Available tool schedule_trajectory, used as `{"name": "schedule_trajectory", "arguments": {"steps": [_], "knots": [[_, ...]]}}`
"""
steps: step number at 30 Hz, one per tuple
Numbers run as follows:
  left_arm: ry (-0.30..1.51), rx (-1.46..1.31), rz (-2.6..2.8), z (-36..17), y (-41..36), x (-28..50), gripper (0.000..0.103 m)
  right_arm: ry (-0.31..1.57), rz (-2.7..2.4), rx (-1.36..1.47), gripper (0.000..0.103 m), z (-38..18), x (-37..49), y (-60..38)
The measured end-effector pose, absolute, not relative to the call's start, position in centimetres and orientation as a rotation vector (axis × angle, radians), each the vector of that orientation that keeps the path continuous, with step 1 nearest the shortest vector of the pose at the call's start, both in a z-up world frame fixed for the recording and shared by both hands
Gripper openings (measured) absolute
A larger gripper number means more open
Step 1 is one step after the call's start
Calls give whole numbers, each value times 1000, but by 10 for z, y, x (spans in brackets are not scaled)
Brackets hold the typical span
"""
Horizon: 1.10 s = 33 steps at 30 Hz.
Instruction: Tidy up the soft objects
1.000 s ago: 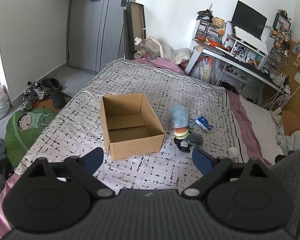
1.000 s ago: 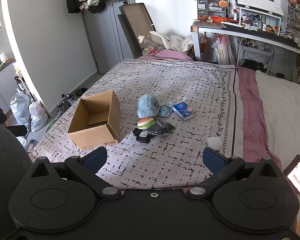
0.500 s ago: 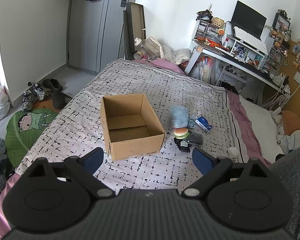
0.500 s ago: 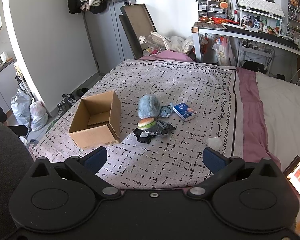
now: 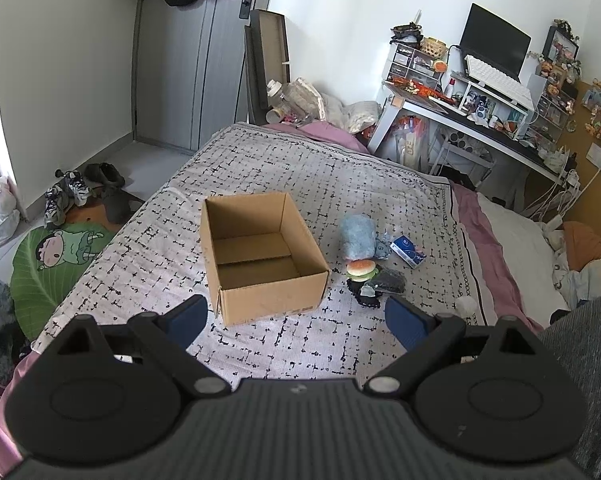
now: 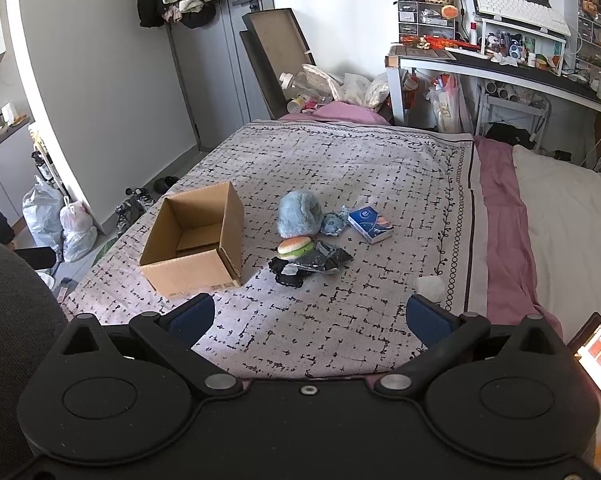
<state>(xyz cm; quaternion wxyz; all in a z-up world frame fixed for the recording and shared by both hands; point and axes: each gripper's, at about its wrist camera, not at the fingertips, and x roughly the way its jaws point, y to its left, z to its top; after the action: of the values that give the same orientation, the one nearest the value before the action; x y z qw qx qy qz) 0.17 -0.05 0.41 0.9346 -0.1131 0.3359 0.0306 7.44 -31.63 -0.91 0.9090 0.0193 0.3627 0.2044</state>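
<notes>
Start of task, nothing picked yet. Cardboard box [image 5: 260,256] is seen open and empty on the patterned bedspread [image 5: 300,168], at about 12 o'clock from the left gripper [image 5: 296,316]. Soft items are clustered just beside the box, at its 3 o'clock in the left wrist view: blue plush [image 5: 355,237], burger toy [image 5: 361,269] touching the plush's near end, dark pouch [image 5: 388,280] and a black fabric piece [image 5: 364,298] under and beside the burger, a small blue packet [image 5: 382,246], and a blue card box [image 5: 407,247] slightly apart. A white puff [image 6: 430,285] lies alone, near the bedspread's border.

Left gripper fingers are spread wide, nothing between them. Right gripper [image 6: 310,316] fingers are likewise spread wide and empty; the cluster sits at roughly 12 o'clock from it, well apart.

Step judged: approach phase before first grasp. Next move likely calls for the right gripper to be brought forward and down over the plush or burger, jaws kept wide, then closed gently; the box is left untouched as the drop target.
</notes>
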Motion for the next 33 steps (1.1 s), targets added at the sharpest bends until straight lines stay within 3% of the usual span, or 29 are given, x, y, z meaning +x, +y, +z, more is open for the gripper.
{"name": "schedule_trajectory", "arguments": {"steps": [11, 33], "knots": [[626, -165, 18, 11, -8, 10, 95, 739, 422, 84, 103, -12, 79, -323], [695, -118, -122, -23, -8, 102, 94, 796, 340, 156, 103, -54, 131, -332]]}}
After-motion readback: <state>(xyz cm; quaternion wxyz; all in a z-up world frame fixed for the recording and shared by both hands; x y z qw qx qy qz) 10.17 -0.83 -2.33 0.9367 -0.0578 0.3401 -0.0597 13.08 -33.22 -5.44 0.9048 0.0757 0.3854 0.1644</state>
